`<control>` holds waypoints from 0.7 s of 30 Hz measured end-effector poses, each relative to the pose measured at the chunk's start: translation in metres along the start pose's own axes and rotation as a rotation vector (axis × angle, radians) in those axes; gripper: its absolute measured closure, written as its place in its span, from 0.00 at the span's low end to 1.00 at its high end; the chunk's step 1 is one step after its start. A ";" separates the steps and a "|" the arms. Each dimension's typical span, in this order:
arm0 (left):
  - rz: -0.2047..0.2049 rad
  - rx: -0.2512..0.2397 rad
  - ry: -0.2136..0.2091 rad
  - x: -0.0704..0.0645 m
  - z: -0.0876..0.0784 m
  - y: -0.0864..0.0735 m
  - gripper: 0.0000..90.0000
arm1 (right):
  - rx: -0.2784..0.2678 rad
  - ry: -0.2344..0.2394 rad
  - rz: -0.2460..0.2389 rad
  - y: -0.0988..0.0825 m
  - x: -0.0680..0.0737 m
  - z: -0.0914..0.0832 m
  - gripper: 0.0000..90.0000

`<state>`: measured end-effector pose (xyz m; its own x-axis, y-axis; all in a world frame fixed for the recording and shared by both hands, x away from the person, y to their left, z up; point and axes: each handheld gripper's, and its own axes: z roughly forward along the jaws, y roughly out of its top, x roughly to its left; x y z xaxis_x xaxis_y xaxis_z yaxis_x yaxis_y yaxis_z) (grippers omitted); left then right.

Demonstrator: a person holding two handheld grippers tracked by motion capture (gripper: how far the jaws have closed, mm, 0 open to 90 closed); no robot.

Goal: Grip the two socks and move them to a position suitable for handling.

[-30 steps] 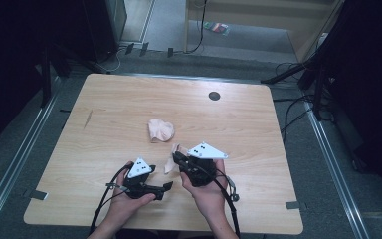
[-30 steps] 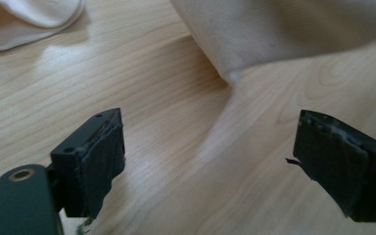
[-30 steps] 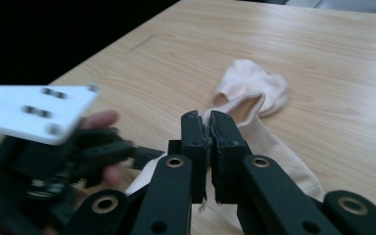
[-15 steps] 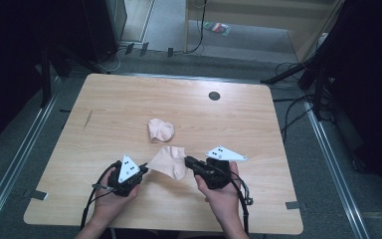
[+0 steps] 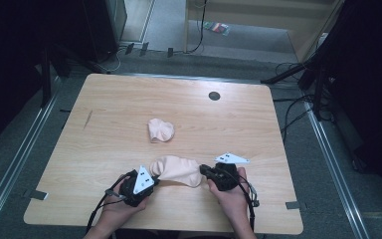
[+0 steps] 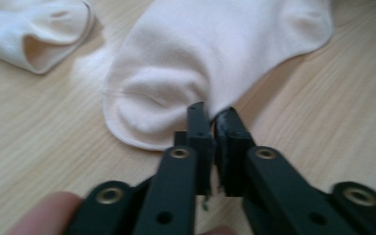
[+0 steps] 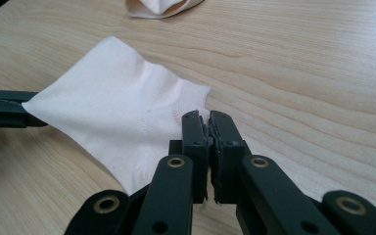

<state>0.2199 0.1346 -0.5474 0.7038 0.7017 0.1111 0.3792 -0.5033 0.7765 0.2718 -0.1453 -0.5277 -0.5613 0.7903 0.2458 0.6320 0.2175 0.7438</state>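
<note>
Two grippers pinch one pale sock (image 5: 178,170) between them, close to the near edge of the table (image 5: 104,104). The left gripper (image 6: 210,120) has its jaws pressed together on a fold of the sock's edge; they have just been closing, then eased a touch, and the fabric is caught between the pads. In the high view this left gripper (image 5: 150,178) sits at the sock's left end, held by a hand that comes in over the near edge. The right gripper (image 7: 205,122) has its jaws clamped on the other end of the same sock, a thin edge of cloth nipped between them. In the high view the right gripper (image 5: 205,172) lies just right of the sock, with the grey three-cornered plate above it. The sock lies stretched between the two, running along the near edge, a little right of the middle of that edge. In the right gripper view it spreads flat on the wood. A second sock (image 5: 160,130), crumpled, lies farther in, near the table's centre, apart from the first. A small dark round hole (image 5: 214,95) sits near the far edge.
</note>
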 end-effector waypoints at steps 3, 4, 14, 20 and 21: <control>-0.082 -0.052 -0.096 0.011 -0.005 -0.002 0.77 | 0.007 -0.005 -0.020 0.000 -0.001 0.002 0.96; -0.082 -0.052 -0.096 0.011 -0.005 -0.002 0.73 | 0.007 0.005 -0.020 0.000 -0.001 0.002 0.95; -0.388 -0.148 -0.107 0.067 -0.014 -0.003 0.53 | -0.063 -0.043 0.026 -0.001 -0.011 -0.010 0.76; -0.463 -0.094 -0.026 0.072 0.007 0.002 0.61 | -0.012 -0.053 0.030 -0.004 -0.004 -0.006 0.66; -0.469 -0.074 -0.008 0.071 0.015 0.003 0.64 | 0.011 -0.072 0.035 -0.007 0.000 -0.003 0.63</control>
<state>0.2800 0.1760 -0.5464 0.4716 0.8406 -0.2665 0.6133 -0.0955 0.7840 0.2658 -0.1488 -0.5313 -0.4992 0.8364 0.2263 0.6566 0.1947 0.7287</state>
